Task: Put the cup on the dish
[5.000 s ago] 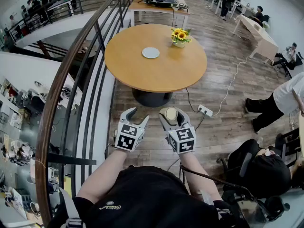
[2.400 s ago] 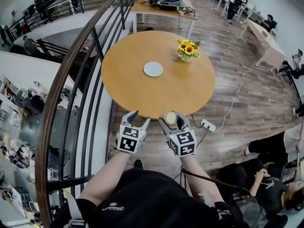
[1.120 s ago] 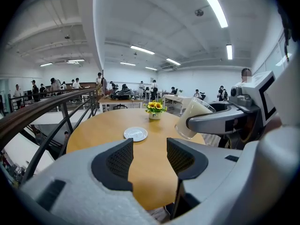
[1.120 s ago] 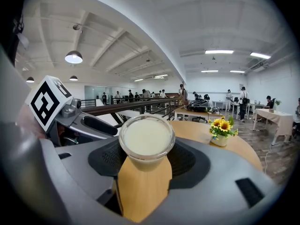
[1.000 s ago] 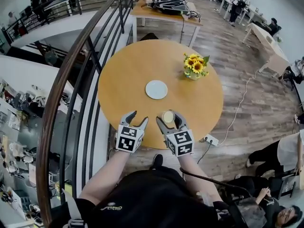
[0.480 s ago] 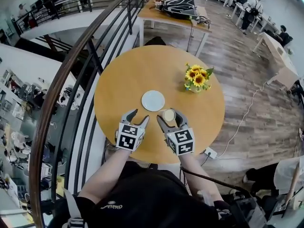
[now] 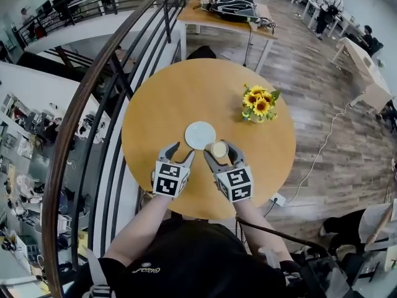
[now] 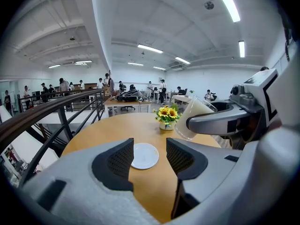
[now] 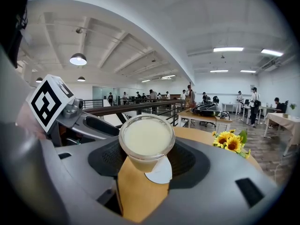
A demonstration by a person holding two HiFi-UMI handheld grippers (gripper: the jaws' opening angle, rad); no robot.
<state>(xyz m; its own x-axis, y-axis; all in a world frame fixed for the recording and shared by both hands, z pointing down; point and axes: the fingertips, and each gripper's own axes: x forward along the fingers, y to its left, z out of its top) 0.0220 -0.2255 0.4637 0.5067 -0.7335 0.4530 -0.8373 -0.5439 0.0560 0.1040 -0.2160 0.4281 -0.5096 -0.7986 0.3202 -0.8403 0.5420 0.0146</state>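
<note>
Evidently the right gripper [image 7: 219,151] is clamped on the cup [image 9: 146,138], one jaw on each side of its wall below the rim. That leaves the base free to set down. The cup looks pale inside and leans a little in the left gripper view, so I would level it before letting go. It hangs above the round table [image 7: 155,98], just near and right of the white dish [image 7: 200,135], not yet over it. In the right gripper view the dish shows just beyond the cup's base, probably lined up as the target. The left gripper [image 7: 181,151] hovers to the left with its jaws apart and nothing between them, the dish framed in the gap. Sunflowers [image 7: 257,103] stand farther right, clear of the likely path.
</note>
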